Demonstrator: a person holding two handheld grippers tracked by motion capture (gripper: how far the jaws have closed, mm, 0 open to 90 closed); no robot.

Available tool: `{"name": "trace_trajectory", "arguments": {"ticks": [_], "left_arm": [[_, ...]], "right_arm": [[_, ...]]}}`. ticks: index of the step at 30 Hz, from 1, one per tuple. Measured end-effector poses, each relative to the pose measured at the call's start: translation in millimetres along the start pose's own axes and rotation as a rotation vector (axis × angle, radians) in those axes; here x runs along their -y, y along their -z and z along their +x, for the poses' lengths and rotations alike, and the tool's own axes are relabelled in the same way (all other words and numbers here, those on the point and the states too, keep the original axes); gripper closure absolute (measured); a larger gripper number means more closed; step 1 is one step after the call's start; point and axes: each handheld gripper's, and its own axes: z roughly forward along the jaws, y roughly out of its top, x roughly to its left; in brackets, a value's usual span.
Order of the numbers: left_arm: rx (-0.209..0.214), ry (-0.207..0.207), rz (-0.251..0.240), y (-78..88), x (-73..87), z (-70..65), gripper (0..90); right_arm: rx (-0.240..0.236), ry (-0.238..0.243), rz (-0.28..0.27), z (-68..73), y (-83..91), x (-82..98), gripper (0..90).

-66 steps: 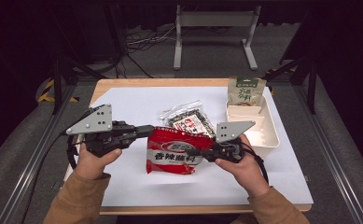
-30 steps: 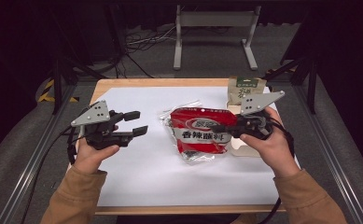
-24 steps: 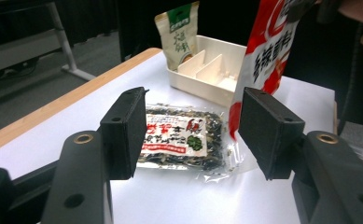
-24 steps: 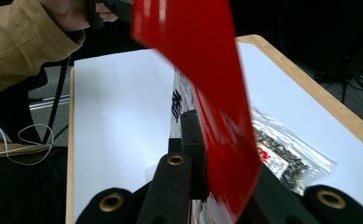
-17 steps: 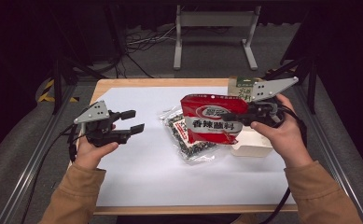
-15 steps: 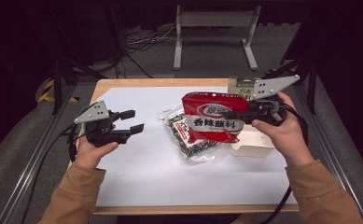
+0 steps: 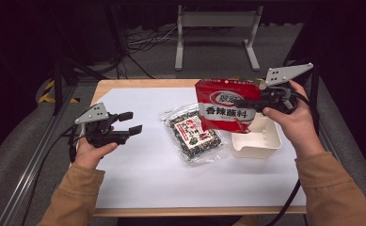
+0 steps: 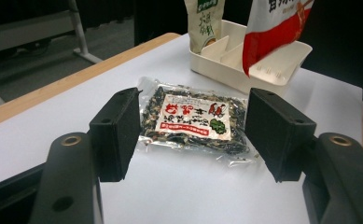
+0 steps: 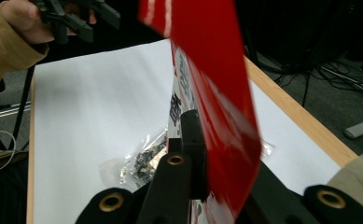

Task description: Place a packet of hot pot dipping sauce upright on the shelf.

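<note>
Here the landmark is the white tray (image 7: 256,143), a shallow, round-cornered plastic dish with low dividing walls, sitting on a matte white sheet (image 7: 147,165) that covers a pale wooden table (image 7: 124,84).

The right gripper (image 7: 246,102) has its black jaws clamped on the right edge of a glossy red pouch (image 7: 225,106), a flat, creased packet with a white band of dark characters across its face. The pouch hangs in the air above the tray's left end, its lower corner dipping toward the tray's rim. A grey three-cornered plate tops the gripper.

Just left of the tray, flat on the sheet, lies a clear crinkled bag (image 7: 194,135) of dark, speckled dried bits with a white and red label. Well left of the tray, the left gripper (image 7: 129,123) hovers over the sheet with its jaws apart and nothing between them; they have just been opening.

The left gripper view (image 8: 191,133) frames the clear bag (image 8: 193,119) between its two blocky matte pads and shows what the high view hides: a tall, pale paper-like packet with a green label (image 8: 205,21) standing in the tray's (image 8: 282,63) far compartment, and the ribs inside the tray. The red pouch's (image 8: 272,32) lower part hangs over the tray's near compartment there.

The right gripper view (image 9: 202,154) shows the grip itself: one black jaw pressed flat against the pouch (image 9: 207,79), seen nearly edge-on and shiny, with the clear bag (image 9: 142,161) below and the left gripper (image 9: 83,16) far off.
</note>
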Motion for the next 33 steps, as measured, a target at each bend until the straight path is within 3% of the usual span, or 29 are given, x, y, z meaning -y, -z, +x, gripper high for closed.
{"name": "trace_trajectory", "arguments": {"ticks": [11,33], "left_arm": [[-0.003,0.025,0.002,0.7,9.0,7.6,35.3],[-0.013,0.056,0.024,-4.5,21.8,18.0,32.5]], "right_arm": [[0.066,-0.006,0.002,-27.9,7.8,5.4,89.3],[0.156,-0.023,0.001,-61.7,19.7,23.0,89.3]]}}
